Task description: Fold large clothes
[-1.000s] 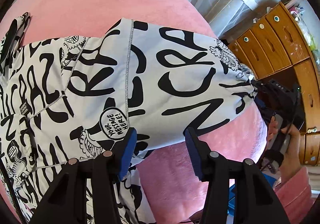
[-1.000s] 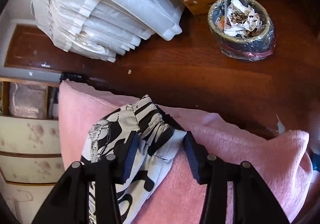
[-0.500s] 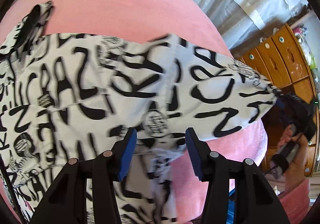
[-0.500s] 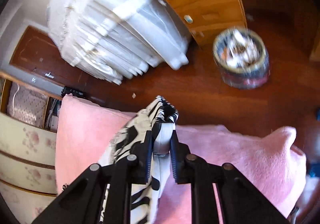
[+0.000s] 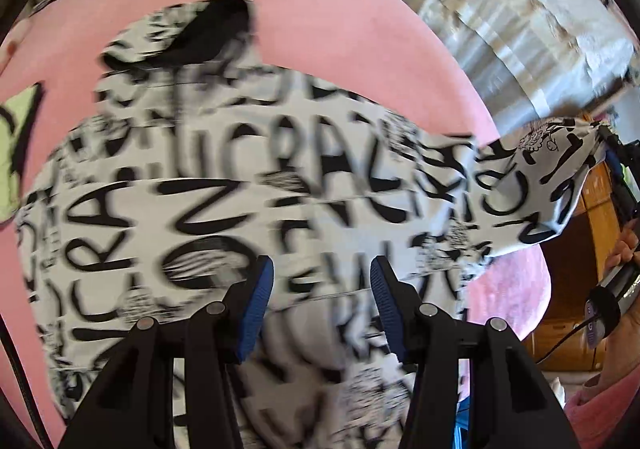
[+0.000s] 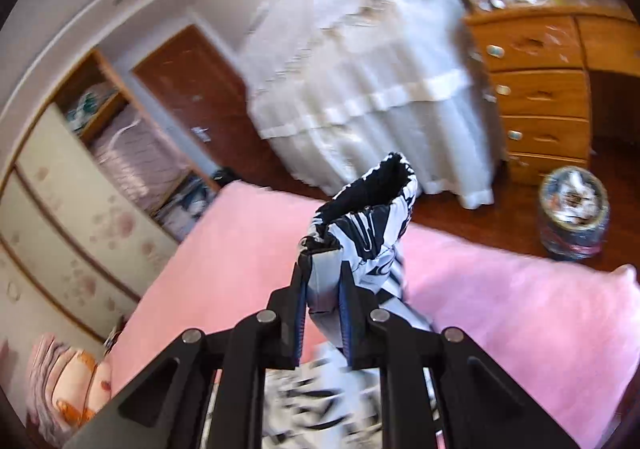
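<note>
The right gripper (image 6: 323, 301), jaws clamped on the cuff (image 6: 372, 225) of the printed garment (image 5: 248, 217), holds it above the pink bed (image 6: 520, 301), presumably to fold it over, while the left gripper (image 5: 322, 285) hovers half-open and empty above the spread cloth.
</note>
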Action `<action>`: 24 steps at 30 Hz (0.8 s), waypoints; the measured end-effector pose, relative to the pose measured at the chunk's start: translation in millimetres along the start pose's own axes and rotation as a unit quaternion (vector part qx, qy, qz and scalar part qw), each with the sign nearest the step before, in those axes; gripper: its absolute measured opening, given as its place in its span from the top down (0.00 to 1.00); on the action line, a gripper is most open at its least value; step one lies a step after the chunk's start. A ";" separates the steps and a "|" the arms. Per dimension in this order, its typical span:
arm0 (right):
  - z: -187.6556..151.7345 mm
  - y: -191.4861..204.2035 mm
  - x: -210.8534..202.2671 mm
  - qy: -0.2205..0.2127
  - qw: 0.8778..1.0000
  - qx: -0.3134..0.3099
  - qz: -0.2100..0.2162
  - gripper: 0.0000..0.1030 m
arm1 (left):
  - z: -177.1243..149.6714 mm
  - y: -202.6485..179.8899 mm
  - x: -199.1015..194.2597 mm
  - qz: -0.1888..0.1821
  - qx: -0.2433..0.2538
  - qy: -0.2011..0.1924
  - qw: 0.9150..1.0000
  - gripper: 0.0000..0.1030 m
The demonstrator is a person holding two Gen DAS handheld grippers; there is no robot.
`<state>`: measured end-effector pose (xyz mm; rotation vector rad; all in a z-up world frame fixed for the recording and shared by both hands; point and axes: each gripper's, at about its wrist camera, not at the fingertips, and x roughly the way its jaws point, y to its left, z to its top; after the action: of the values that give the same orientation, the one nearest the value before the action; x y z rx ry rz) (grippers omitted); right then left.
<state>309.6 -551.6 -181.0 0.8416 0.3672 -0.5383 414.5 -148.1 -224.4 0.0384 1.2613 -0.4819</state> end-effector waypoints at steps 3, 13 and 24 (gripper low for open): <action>-34.9 54.2 -1.3 0.010 0.999 -0.012 0.047 0.86 | -5.8 48.6 -19.6 0.006 -0.027 -0.014 1.000 0.52; -163.2 160.4 7.8 0.133 0.979 -0.086 0.131 0.86 | -39.3 160.7 -46.8 0.018 -0.117 -0.041 0.992 0.52; -313.0 185.3 47.8 0.328 0.925 -0.163 0.104 0.80 | -69.6 197.5 -34.6 0.026 -0.164 -0.023 0.986 0.51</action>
<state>426.2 -220.2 -286.8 0.7059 0.9432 0.0256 416.9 61.1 -260.6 -0.2164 1.2772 -0.2247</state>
